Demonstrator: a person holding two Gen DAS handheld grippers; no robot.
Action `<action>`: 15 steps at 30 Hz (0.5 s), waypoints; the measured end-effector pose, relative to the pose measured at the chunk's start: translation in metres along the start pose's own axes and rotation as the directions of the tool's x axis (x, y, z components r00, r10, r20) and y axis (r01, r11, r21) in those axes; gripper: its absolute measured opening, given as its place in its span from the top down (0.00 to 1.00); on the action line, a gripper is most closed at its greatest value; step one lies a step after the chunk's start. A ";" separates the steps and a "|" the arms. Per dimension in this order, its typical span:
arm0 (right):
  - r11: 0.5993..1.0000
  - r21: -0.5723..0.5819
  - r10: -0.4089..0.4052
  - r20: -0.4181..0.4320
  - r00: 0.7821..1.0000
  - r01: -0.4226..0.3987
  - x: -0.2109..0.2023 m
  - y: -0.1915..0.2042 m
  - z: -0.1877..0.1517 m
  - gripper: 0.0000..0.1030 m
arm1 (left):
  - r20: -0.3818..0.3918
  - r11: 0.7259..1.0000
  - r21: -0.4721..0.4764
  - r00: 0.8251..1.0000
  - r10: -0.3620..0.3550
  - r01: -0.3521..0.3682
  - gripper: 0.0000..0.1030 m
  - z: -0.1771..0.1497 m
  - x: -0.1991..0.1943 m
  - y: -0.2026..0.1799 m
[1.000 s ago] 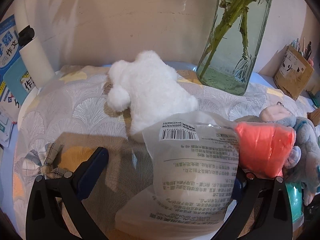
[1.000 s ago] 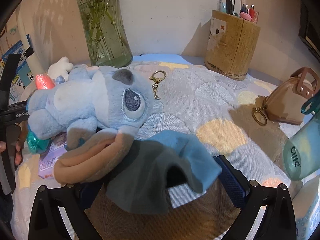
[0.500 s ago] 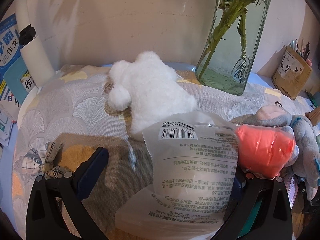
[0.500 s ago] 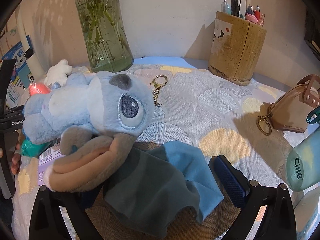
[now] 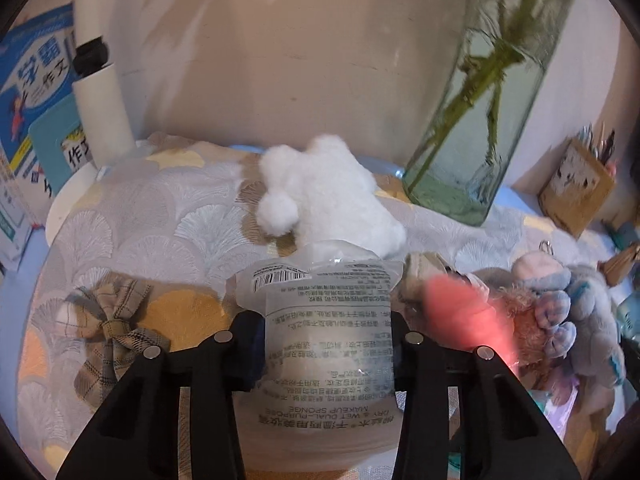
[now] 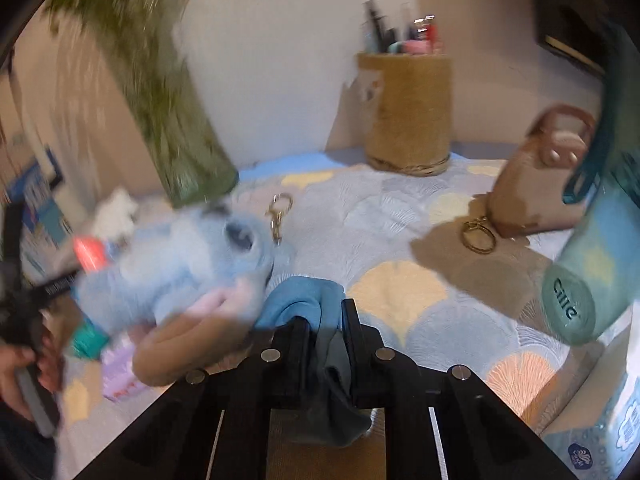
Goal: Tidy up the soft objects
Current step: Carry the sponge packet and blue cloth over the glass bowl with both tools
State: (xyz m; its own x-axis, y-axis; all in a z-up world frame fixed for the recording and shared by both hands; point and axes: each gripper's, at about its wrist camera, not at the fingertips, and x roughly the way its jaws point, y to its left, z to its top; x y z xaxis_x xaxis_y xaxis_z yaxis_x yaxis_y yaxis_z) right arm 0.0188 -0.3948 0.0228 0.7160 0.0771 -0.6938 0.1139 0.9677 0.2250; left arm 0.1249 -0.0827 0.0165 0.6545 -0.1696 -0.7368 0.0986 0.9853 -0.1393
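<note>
The left gripper [image 5: 324, 332] is clenched on a clear plastic makeup sponge packet [image 5: 326, 344], its two black fingers pressing the bag's sides just above the patterned tablecloth [image 5: 132, 240]. Behind the packet lies a white plush toy [image 5: 324, 196], its edge touching the packet's top, and a plaid fabric bow [image 5: 110, 328] rests on the cloth to the left, apart from the gripper. To the right of the packet an orange-pink sponge [image 5: 468, 316] appears blurred, beside a blue-grey plush toy [image 5: 576, 304]. A tall glass vase [image 5: 484, 120] with green stems stands at the back near the wall. In the right wrist view, the right gripper [image 6: 326, 320] is clamped on a blue cloth [image 6: 304, 304], which bunches above the narrow gap and hangs down between the fingers. The blue plush toy [image 6: 184, 264] lies blurred to the left of that cloth, touching it. A straw-coloured pen holder [image 6: 406, 112] stands at the back, and a tan pouch [image 6: 540, 192] and a teal bottle [image 6: 588, 276] sit at the right.
</note>
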 end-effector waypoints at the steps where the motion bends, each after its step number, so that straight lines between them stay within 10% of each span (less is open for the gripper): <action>1: 1.000 0.020 0.017 0.003 1.000 -0.017 -0.001 -0.004 0.000 0.87 | 0.003 1.000 -0.009 1.000 -0.006 0.006 0.62 0.000 -0.001 0.002; 15: 0.999 0.037 0.024 0.017 1.000 -0.025 -0.006 -0.005 -0.002 0.87 | 0.099 1.000 0.028 0.995 -0.002 -0.001 0.62 -0.005 -0.029 0.004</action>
State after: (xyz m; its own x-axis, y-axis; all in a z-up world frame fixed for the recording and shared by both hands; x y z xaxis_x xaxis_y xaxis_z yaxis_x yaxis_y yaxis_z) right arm 0.0126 -0.3993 0.0248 0.7299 0.0966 -0.6767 0.1212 0.9560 0.2671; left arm 0.1022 -0.0739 0.0337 0.7256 -0.1687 -0.6671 0.1188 0.9856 -0.1201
